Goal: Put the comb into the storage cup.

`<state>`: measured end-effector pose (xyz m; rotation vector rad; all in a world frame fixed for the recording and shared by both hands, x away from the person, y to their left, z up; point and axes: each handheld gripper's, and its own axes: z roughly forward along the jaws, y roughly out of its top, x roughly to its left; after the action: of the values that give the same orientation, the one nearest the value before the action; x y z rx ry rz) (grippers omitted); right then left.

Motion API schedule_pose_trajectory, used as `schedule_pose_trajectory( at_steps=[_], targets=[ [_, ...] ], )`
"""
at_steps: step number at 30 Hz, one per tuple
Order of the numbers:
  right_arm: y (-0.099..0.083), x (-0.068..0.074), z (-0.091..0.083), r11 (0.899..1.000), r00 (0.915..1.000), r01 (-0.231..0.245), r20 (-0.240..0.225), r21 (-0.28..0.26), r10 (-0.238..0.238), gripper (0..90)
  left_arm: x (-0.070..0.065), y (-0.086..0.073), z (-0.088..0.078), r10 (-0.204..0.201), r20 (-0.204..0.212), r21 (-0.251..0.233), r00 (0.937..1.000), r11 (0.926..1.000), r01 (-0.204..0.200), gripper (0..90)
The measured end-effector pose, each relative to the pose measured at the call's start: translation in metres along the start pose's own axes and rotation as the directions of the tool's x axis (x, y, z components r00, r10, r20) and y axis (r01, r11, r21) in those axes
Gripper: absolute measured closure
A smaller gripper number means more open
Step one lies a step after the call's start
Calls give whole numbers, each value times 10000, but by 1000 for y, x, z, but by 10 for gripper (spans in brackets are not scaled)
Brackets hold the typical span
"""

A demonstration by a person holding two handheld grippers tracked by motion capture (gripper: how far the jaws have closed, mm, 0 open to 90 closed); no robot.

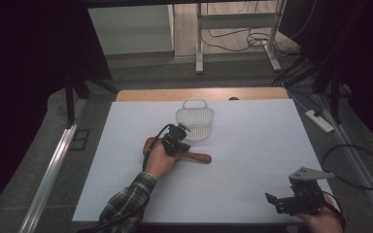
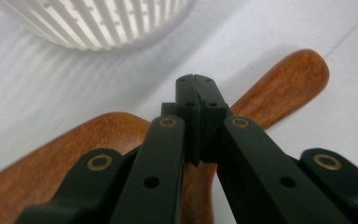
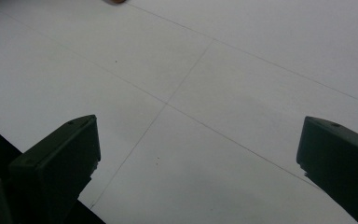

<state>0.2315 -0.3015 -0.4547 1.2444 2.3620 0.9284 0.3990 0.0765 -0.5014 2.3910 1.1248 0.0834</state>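
the left gripper (image 1: pixel 178 141) hovers over the wooden spoon (image 1: pixel 199 157), its jaws pressed together with nothing between them. the spoon lies flat on the white table (image 1: pixel 252 145), just in front of the white basket (image 1: pixel 194 120). the right gripper (image 1: pixel 286 201) sits well apart near the table's edge, jaws spread wide and empty

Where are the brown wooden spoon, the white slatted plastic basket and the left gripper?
brown wooden spoon (image 1: pixel 200 157), high view, on its handle
white slatted plastic basket (image 1: pixel 194 118), high view, on its side wall
left gripper (image 2: pixel 196 91), left gripper view, between shut fingertips
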Motion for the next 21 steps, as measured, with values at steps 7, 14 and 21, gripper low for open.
schedule_pose_trajectory(
  at_steps=[7, 14, 21],
  targets=[
    [0, 0, 0, 10000, 10000, 12, -4, -17, -12, 0, -6, -8, -2, -3, 276, 1, 9996, 10000, 3, 890],
    [0, 0, 0, 10000, 10000, 32, -1, -20, -32, 0, -13, -15, -4, 84, 334, 86, 9994, 9999, -87, 890],
    [0, 1, 0, 10000, 10000, 74, -19, -30, -74, 0, -19, -25, -7, -13, 477, 162, 9989, 9999, 6, 890]
  ],
)
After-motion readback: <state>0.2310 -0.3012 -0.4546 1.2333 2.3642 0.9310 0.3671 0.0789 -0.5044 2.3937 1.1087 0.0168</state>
